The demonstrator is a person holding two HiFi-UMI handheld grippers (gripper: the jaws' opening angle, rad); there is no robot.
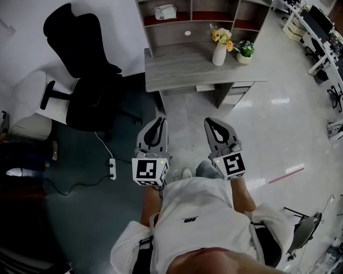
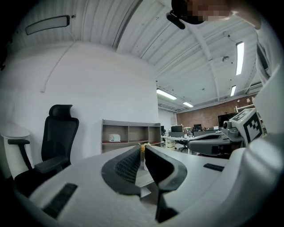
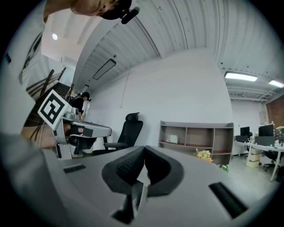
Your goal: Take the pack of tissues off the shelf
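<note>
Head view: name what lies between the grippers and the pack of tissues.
Head view shows bare floor, then the grey desk with its flower vase, between the left gripper, the right gripper and the pack of tissues on the shelf.

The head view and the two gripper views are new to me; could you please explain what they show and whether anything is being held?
A person stands holding a two-jaw tool in each hand: the left gripper and the right gripper. The head view comes from a camera on the person's head, looking steeply down. Each gripper view comes from a camera riding on that gripper, looking along its jaws. Both pairs of jaws are together and hold nothing. Ahead stands a grey desk bearing a vase of flowers and a small potted plant. Behind it, the pack of tissues sits on the shelf, apart from both grippers. A black office chair is to the left.
</note>
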